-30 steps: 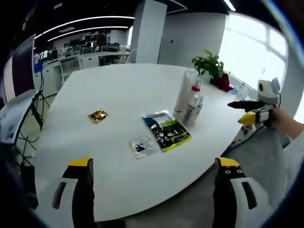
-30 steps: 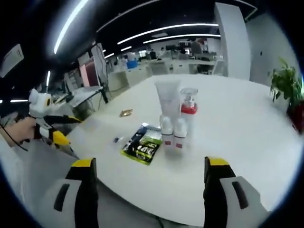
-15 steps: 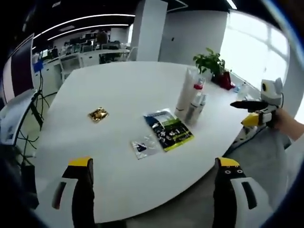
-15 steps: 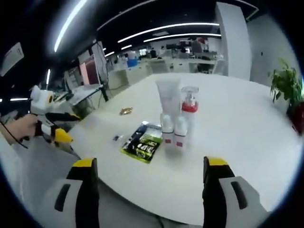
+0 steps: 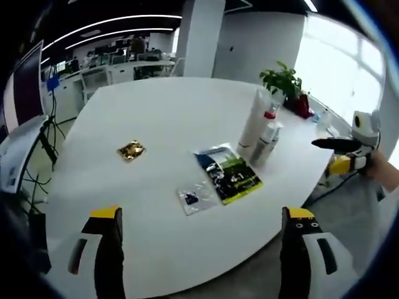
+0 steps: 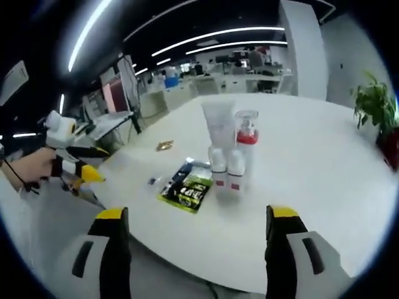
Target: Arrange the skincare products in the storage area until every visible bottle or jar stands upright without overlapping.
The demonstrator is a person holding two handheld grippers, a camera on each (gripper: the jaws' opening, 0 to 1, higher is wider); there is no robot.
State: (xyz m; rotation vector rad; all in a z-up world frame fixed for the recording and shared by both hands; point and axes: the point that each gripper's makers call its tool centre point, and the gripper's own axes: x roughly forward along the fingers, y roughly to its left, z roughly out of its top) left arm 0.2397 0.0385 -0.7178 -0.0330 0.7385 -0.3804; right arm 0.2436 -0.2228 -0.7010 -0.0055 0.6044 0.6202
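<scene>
Both grippers held off the near edge of the white table (image 6: 324, 162), jaws spread wide, nothing between them; left gripper (image 5: 202, 249) and right gripper (image 6: 199, 249) both well short of the products.

Skincare cluster sits mid-table in the right gripper view: tall white tube (image 6: 219, 128) upright on its cap, clear pump bottle (image 6: 246, 146) with a red collar just beside it on the right, two small white bottles (image 6: 225, 174) in front, touching or nearly so; all upright as far as I can tell. Flat green sachet (image 6: 187, 190) lies on the table just left of them; small clear packet (image 5: 194, 199) nearer; gold foil packet (image 5: 131, 150) well apart, far left.

Handling guess: tube soft, top-heavy, tips easily; grip low on the body. Pump bottle rigid, slick plastic; take the body, not the pump head. Small bottles light; pinch mid-body, one at a time. Sachet thin and floppy; edge pinch only.
</scene>
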